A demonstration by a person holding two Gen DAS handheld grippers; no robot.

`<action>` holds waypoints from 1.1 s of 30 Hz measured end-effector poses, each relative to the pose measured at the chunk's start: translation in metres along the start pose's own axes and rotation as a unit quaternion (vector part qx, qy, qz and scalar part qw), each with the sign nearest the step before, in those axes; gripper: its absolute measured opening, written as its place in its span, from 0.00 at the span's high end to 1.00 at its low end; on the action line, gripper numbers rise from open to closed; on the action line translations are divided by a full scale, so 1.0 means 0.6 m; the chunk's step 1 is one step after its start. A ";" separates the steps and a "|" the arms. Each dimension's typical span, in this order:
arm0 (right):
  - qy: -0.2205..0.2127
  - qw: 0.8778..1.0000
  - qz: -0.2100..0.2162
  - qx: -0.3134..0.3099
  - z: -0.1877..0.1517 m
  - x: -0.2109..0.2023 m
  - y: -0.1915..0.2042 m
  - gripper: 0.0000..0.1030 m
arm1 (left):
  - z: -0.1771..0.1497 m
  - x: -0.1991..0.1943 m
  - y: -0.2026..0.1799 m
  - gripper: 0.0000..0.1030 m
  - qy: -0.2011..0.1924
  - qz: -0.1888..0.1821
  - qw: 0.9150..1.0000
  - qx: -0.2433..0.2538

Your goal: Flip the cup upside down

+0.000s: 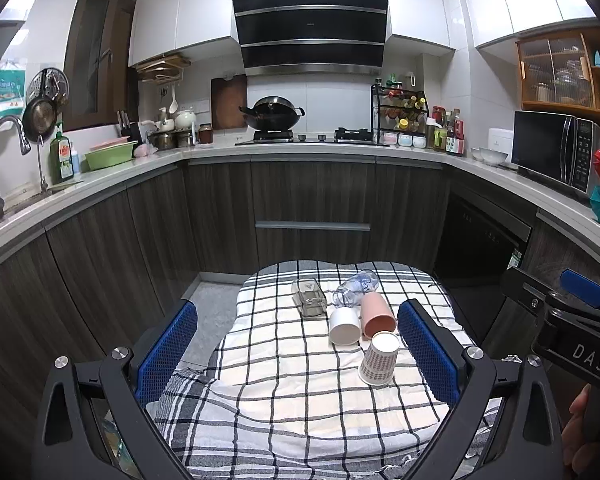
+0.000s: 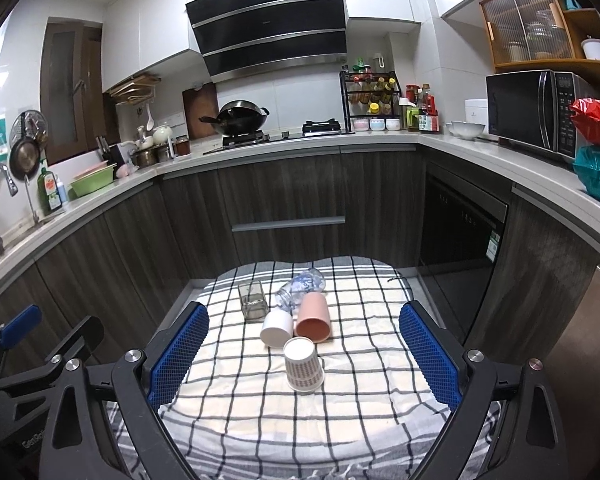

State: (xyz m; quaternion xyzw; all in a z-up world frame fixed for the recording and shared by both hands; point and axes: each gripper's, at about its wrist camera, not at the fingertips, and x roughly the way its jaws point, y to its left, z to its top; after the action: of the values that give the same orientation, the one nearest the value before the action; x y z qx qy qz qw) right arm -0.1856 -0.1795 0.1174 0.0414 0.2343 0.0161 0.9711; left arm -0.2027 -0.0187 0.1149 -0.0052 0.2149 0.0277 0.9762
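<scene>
Left wrist view: the left gripper (image 1: 298, 354) hangs above the checked cloth (image 1: 284, 392) with its blue-padded fingers (image 1: 166, 354) spread wide and nothing between them. The landmark is the patterned paper cup (image 1: 379, 358), standing upside down on the cloth, base up, close to the inner side of this gripper's right finger. Just behind the paper cup lie a white cup (image 1: 344, 326) and a pink cup (image 1: 377, 316), both on their sides and touching each other. Behind those, farther from the paper cup, a clear glass bottle (image 1: 355, 289) lies tipped over, and a square glass tumbler (image 1: 309, 297) sits to its left.

In the right wrist view the right gripper (image 2: 303, 360) is likewise spread wide and empty, with the paper cup (image 2: 303, 365) roughly midway between its fingers (image 2: 178, 354) but apart from both. The white cup (image 2: 276, 331) and pink cup (image 2: 313, 319) sit just beyond the paper cup, the bottle (image 2: 301, 287) and tumbler (image 2: 253, 301) farther back on the cloth (image 2: 260, 412).
</scene>
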 end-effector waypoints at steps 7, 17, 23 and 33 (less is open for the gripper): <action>0.001 1.000 0.001 0.000 -0.001 0.004 -0.001 0.06 | -0.001 0.002 0.002 0.01 0.002 -0.001 1.000 -0.001; 0.002 1.000 0.001 0.000 -0.002 0.004 -0.001 0.06 | -0.010 0.006 0.004 0.01 0.008 -0.001 1.000 -0.004; 0.003 1.000 0.001 0.000 -0.004 0.005 -0.001 0.06 | -0.010 0.006 0.004 0.00 0.008 -0.001 1.000 -0.004; 0.004 1.000 0.002 0.000 -0.005 0.006 -0.001 0.06 | -0.011 0.007 0.005 0.00 0.008 0.000 1.000 -0.005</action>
State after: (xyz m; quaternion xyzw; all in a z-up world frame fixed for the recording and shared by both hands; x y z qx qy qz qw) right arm -0.1839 -0.1797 0.1133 0.0420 0.2378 0.0181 0.9703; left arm -0.2018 -0.0159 0.1069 -0.0100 0.2223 0.0283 0.9745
